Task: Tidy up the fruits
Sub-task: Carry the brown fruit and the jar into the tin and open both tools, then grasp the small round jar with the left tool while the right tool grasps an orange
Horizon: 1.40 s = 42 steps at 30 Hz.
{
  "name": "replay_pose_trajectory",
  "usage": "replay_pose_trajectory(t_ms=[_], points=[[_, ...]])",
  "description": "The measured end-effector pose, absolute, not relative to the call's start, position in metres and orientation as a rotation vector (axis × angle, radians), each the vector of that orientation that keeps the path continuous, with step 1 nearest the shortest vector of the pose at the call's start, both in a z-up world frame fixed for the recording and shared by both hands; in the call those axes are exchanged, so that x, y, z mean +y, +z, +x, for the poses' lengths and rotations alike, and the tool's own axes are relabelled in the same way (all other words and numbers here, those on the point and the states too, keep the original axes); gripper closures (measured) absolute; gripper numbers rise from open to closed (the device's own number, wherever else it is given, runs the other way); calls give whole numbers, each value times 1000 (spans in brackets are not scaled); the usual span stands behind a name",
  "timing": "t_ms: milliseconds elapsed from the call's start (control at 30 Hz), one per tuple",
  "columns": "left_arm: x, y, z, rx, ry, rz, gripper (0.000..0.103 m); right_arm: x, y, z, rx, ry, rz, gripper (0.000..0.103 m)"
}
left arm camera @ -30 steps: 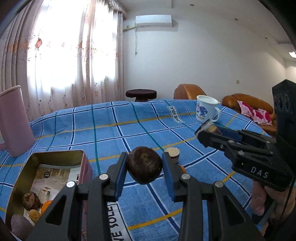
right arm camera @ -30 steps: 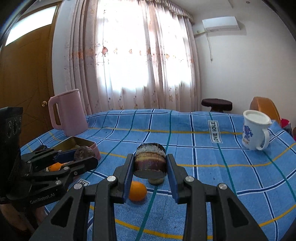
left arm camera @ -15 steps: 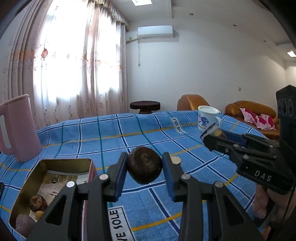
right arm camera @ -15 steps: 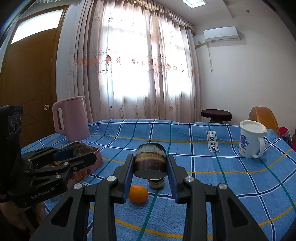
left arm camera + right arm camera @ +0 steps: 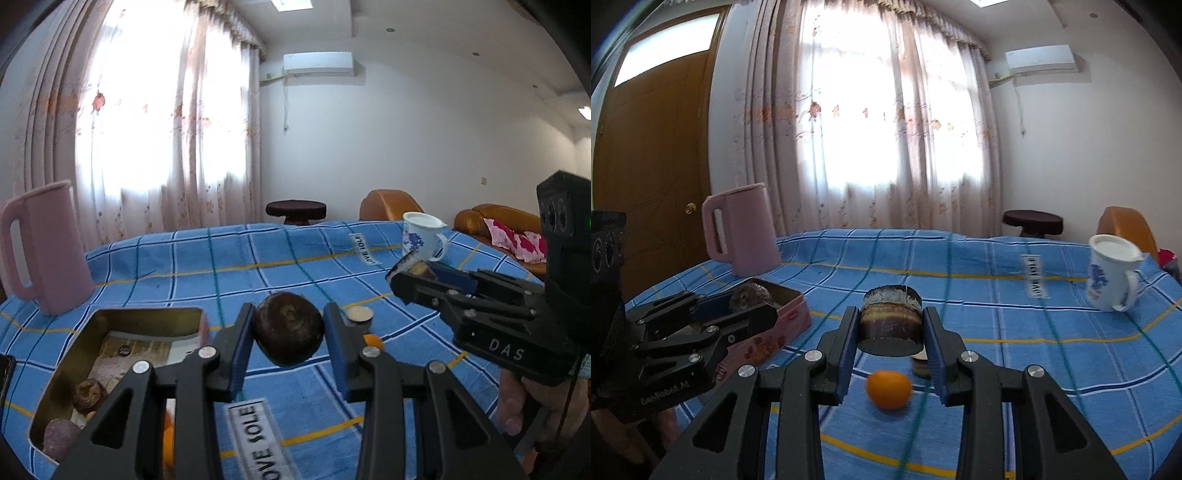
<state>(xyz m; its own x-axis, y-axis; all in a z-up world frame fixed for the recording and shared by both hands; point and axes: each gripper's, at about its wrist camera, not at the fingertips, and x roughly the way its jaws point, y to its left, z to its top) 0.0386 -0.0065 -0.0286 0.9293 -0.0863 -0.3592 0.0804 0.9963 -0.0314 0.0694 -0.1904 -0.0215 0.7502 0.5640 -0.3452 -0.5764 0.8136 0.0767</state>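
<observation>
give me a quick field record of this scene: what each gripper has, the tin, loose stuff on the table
left gripper: shut on a dark brown round fruit, held above the cloth
right gripper: shut on a dark cylindrical chunk
tin box: open, on the left of the table, holds several fruits
loose on table: orange kumquat, small jar
other items: pink kettle, white floral mug
surface: blue plaid tablecloth
</observation>
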Motion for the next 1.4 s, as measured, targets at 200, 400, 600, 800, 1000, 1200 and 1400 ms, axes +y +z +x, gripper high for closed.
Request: replay_pose_trajectory(t_ms=[200,400,600,800,1000,1200,1400], points=[[42,-20,28,390,-13,-78,64,-149,-16,66,382,720,-53,67],[89,-14,26,402,67,-133,64,-100,-9,59,389,812,-112,67],[116,-27,40,474,86,-176,64,-53,-15,59,429,869,-185,67],[129,-40,45,514,104,-198,64,-24,-31,66,481,884,-238,67],[137,-49,48,557,122,-216,63,-7,-47,73,561,897,-270,66],[135,-44,42,526,126,-227,33,-20,-43,72,543,868,-247,44],[123,-35,35,500,112,-215,19,-60,-37,68,529,796,-239,44]])
